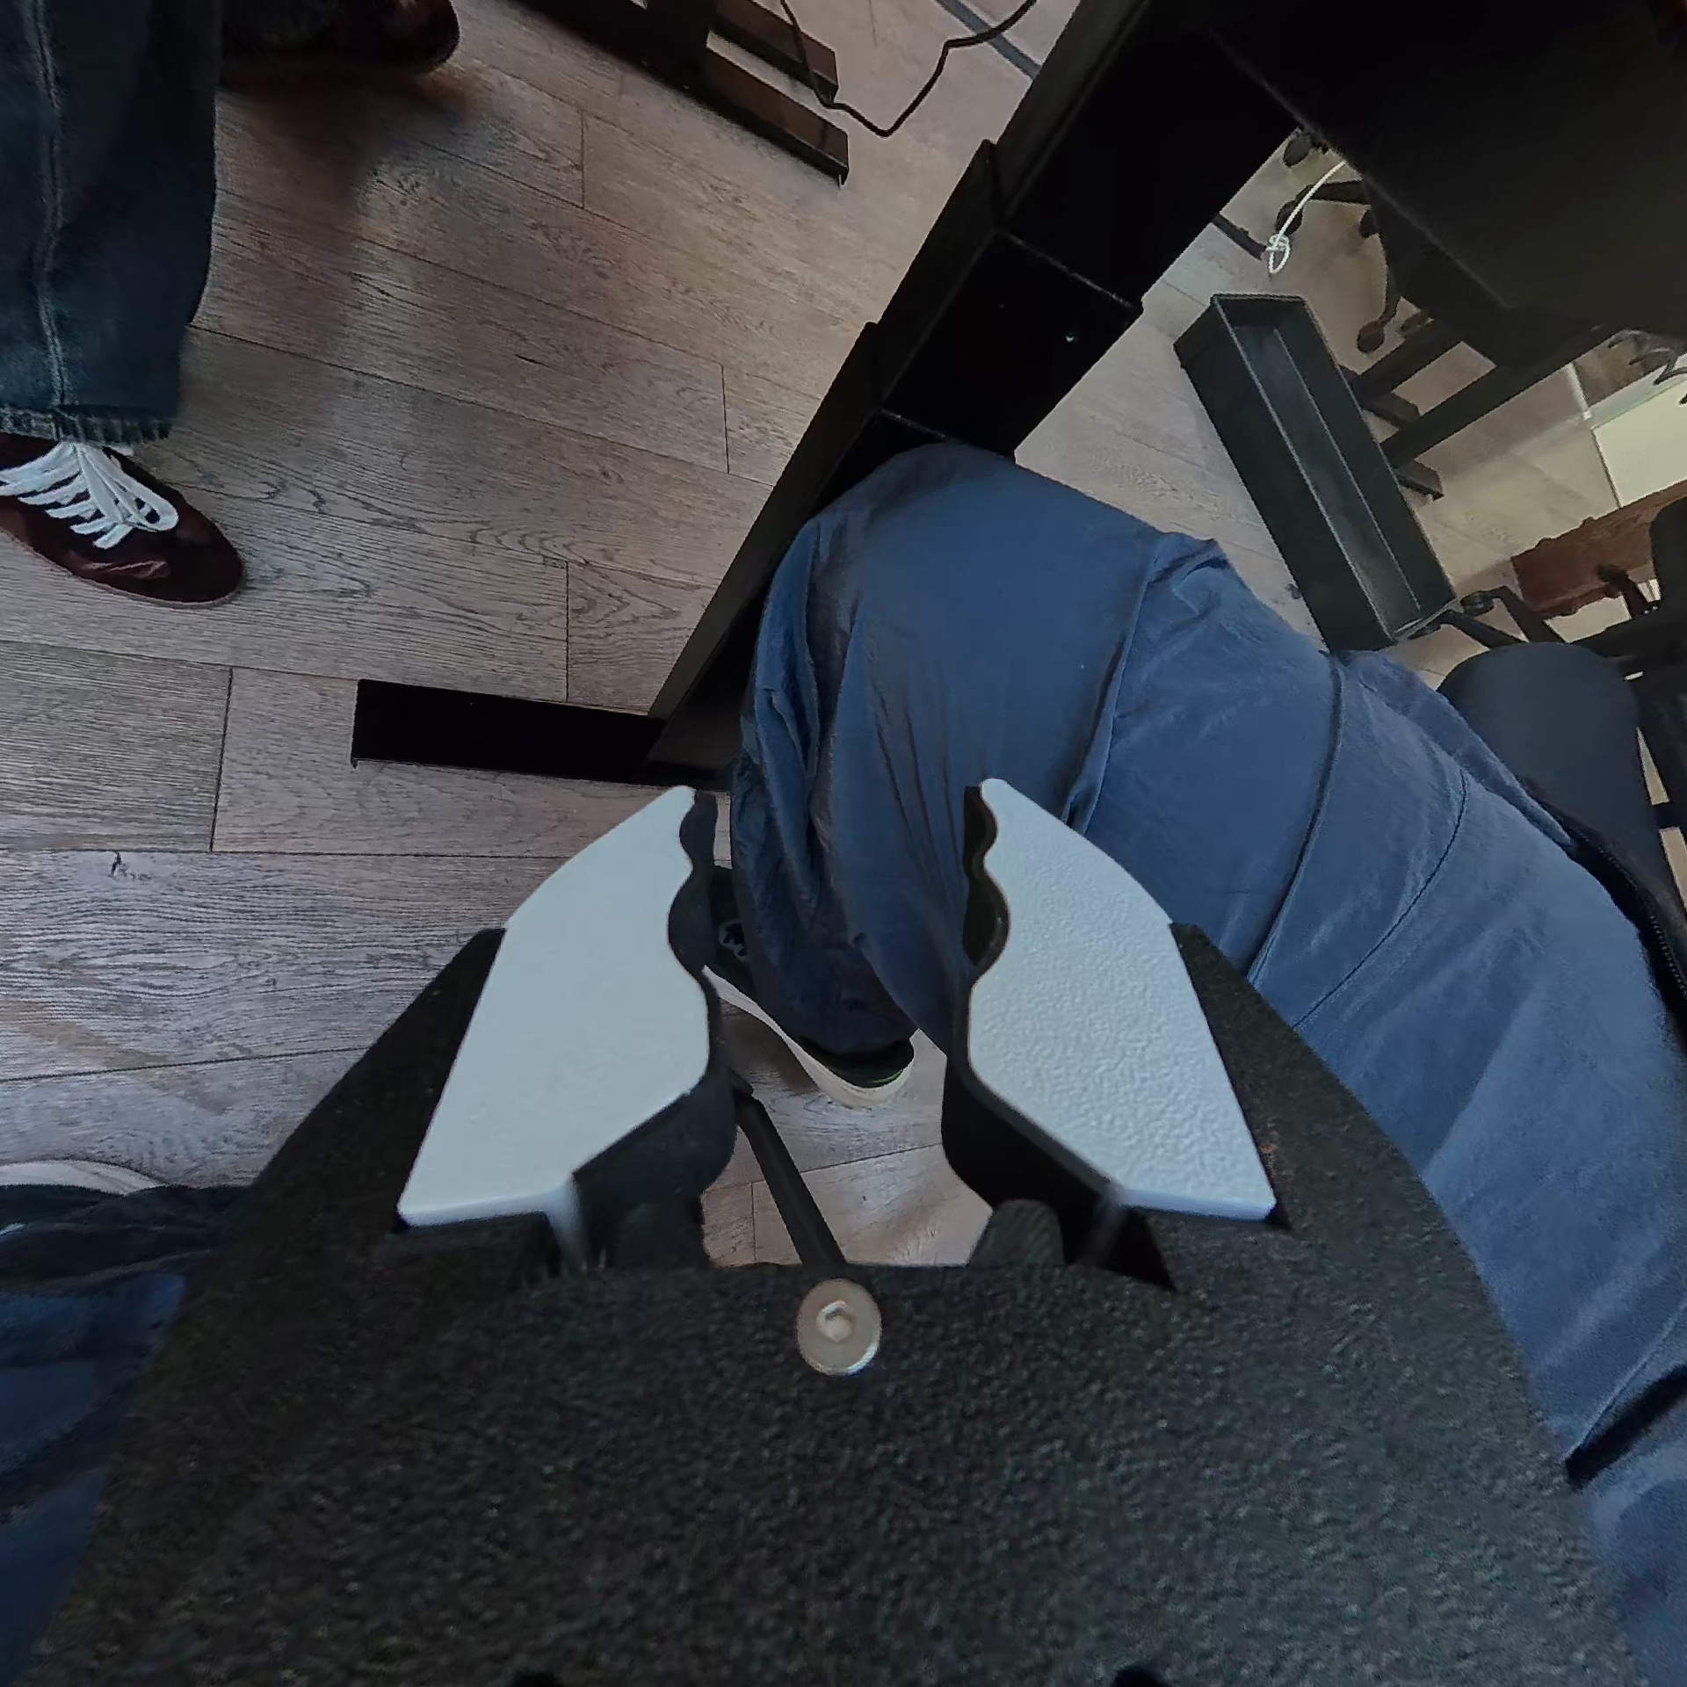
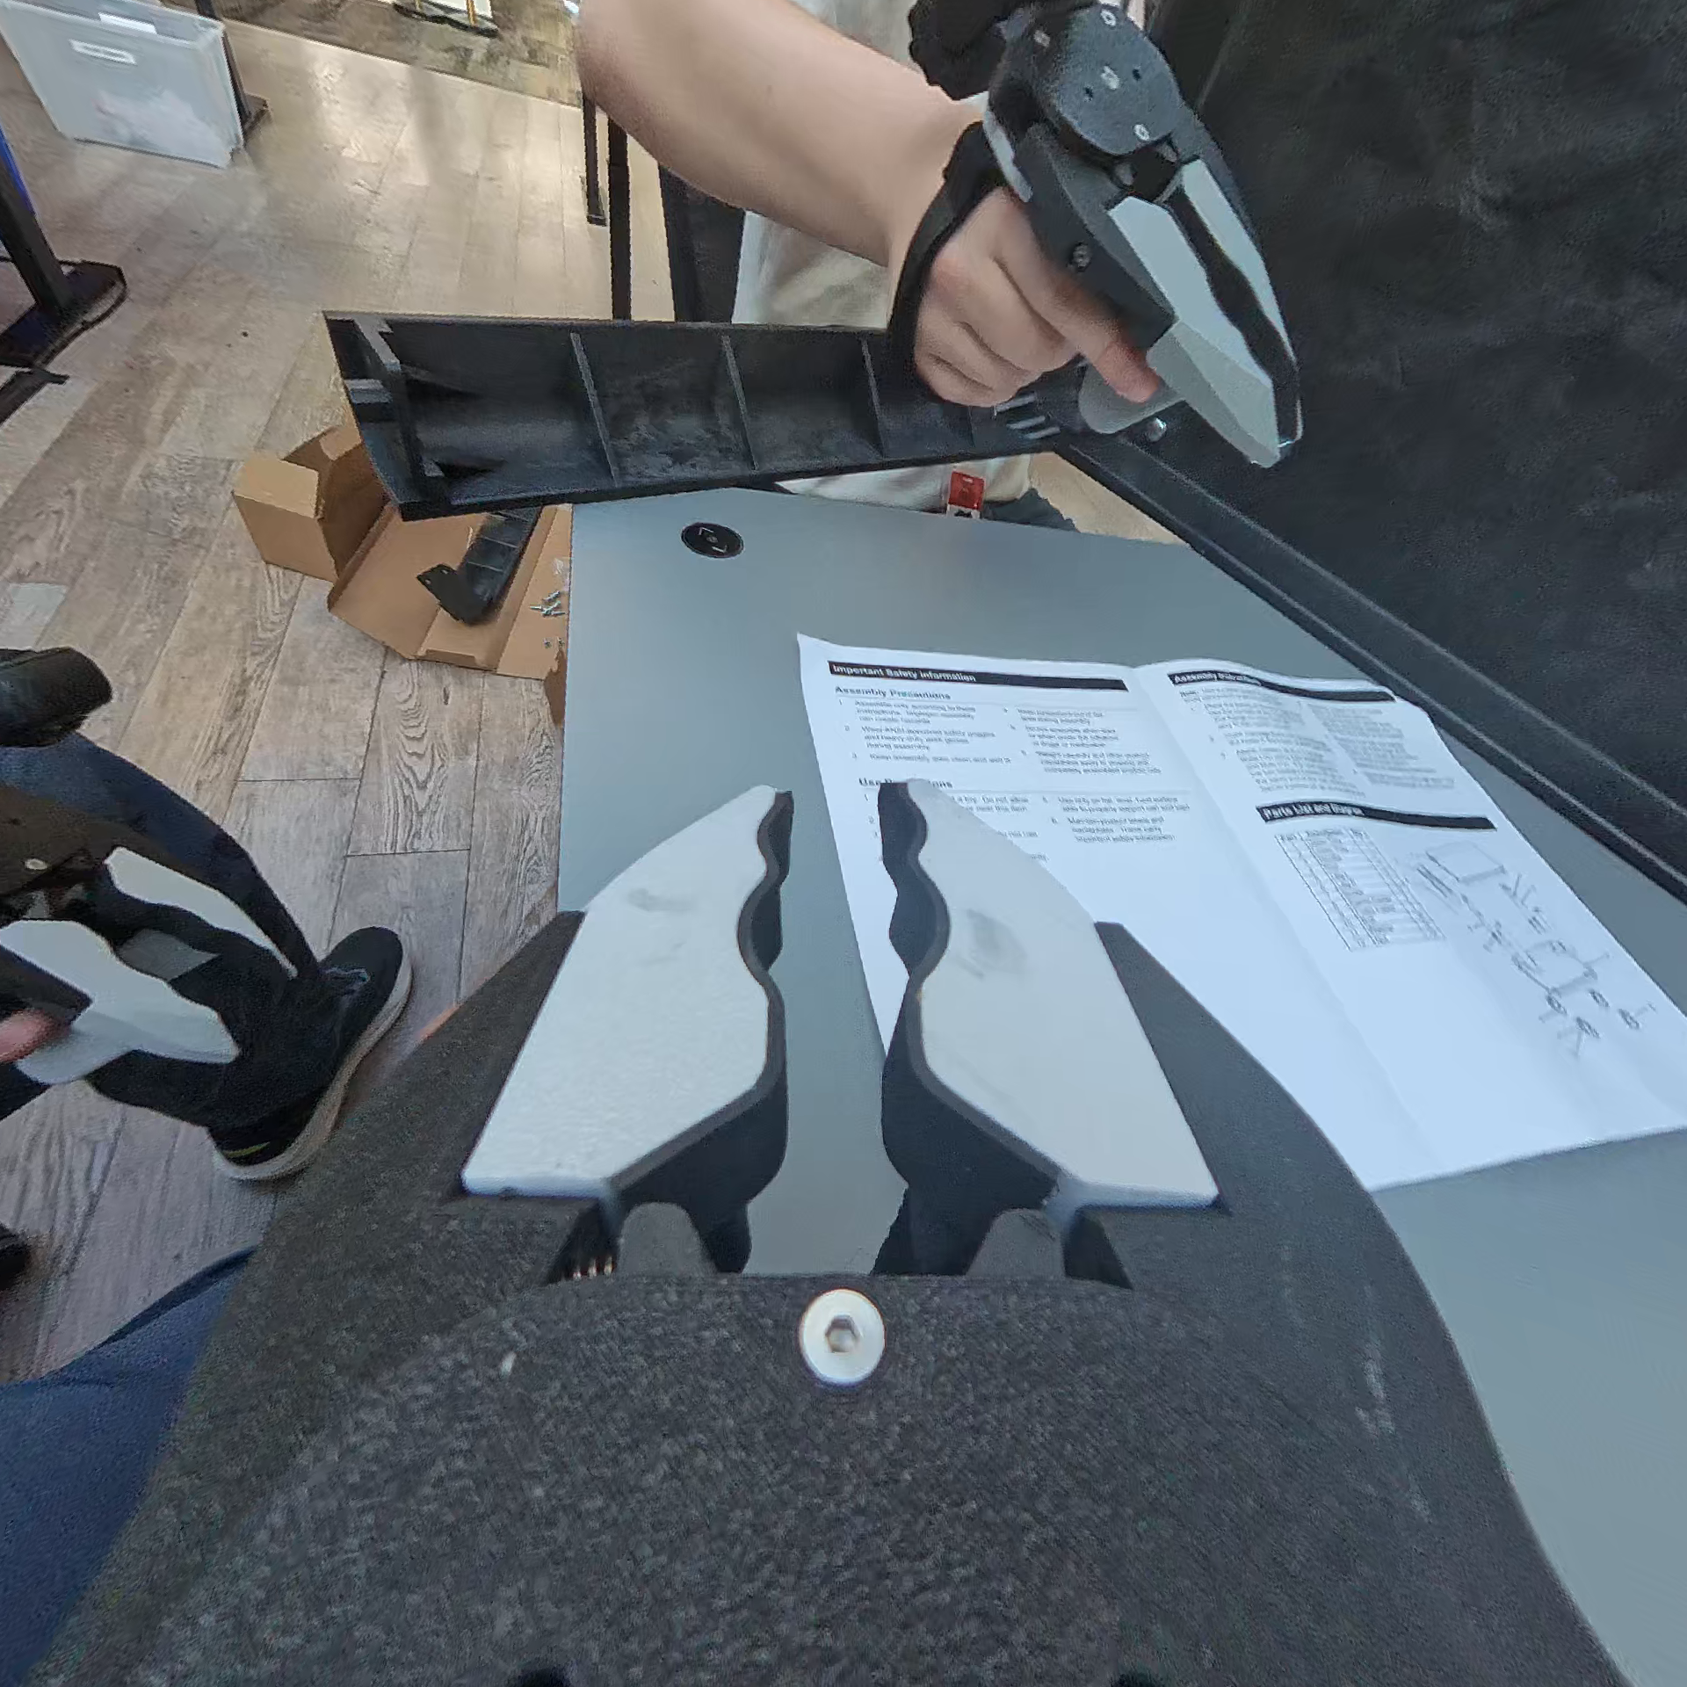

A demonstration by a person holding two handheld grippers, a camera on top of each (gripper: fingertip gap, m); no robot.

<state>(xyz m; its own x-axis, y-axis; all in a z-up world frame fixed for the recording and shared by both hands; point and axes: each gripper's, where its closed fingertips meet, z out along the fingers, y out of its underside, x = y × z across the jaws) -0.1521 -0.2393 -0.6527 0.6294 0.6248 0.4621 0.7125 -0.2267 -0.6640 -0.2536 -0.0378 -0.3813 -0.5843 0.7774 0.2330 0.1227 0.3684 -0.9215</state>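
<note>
My left gripper (image 1: pixel 840 803) is open and empty. It points down at the wooden floor (image 1: pixel 411 365), just above a leg in blue trousers (image 1: pixel 1141 730) and a dark shoe (image 1: pixel 849 1068). It also shows at the left edge of the right wrist view (image 2: pixel 246 1000). My right gripper (image 2: pixel 835 799) is empty, its jaws a narrow gap apart. It hovers over a grey table top (image 2: pixel 694 694), at the left edge of an open printed paper sheet (image 2: pixel 1232 867). Another person's hand holds a third gripper (image 2: pixel 1214 301) at the right end of a long black ribbed rail (image 2: pixel 657 411).
A black table leg (image 1: pixel 913 411) and its foot bar (image 1: pixel 502 730) stand by the knee. Another person's maroon shoe (image 1: pixel 119 539) is at the left. A black tray (image 1: pixel 1305 475) lies on the floor. An open cardboard box (image 2: pixel 383 566) with a black part sits beside the table.
</note>
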